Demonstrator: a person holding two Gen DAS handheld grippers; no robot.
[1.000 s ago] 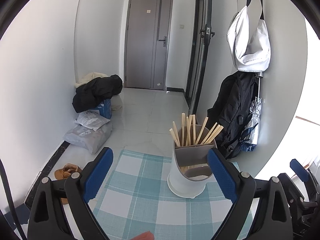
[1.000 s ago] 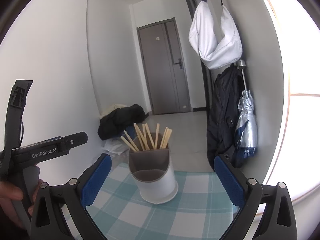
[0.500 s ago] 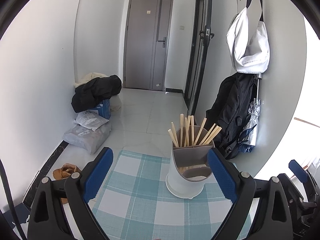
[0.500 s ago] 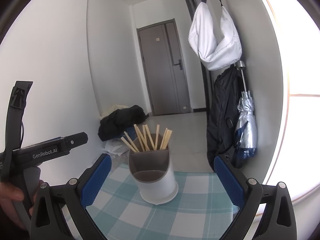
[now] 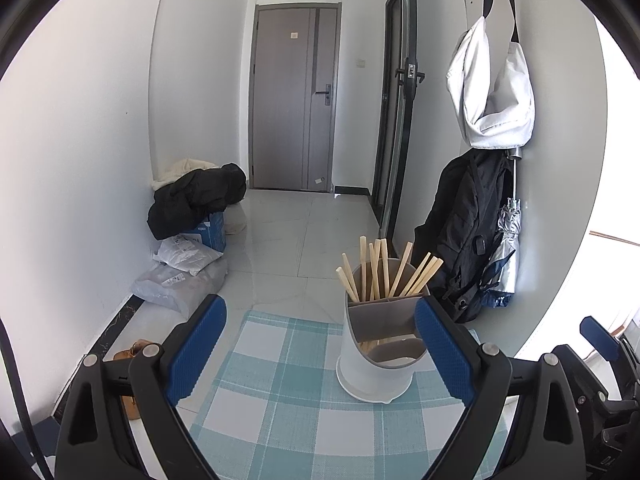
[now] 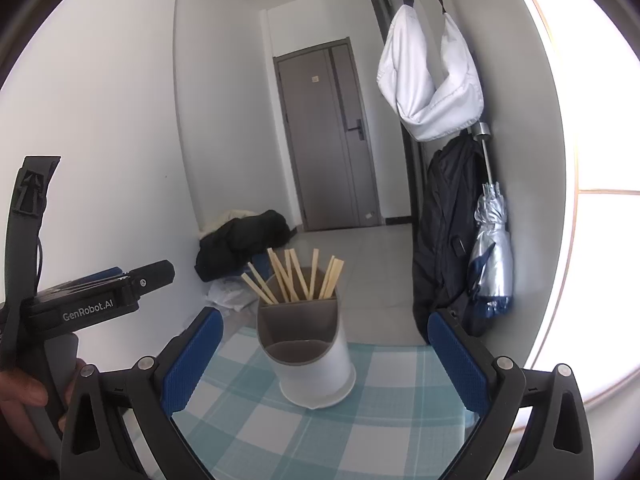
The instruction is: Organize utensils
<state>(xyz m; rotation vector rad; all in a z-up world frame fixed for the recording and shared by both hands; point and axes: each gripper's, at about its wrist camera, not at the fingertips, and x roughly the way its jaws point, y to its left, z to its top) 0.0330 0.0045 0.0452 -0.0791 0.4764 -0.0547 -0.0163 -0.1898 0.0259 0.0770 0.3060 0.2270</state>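
Barely anything moved: we hold both grippers, left point(image 5: 320, 354) and right point(image 6: 326, 356), jaws wide and empty, before the holder point(image 5: 376, 360) of chopsticks point(image 5: 386, 268).

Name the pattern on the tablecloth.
Teal and white checks on the tablecloth; clearest in the left wrist view.

chopsticks point(image 5: 384, 272) in holder's point(image 5: 376, 368) rear compartment, holder on table point(image 5: 280, 400) — upright

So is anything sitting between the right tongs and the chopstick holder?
Nothing visible. The right tongs are open, with only bare checked tablecloth between them and the holder.
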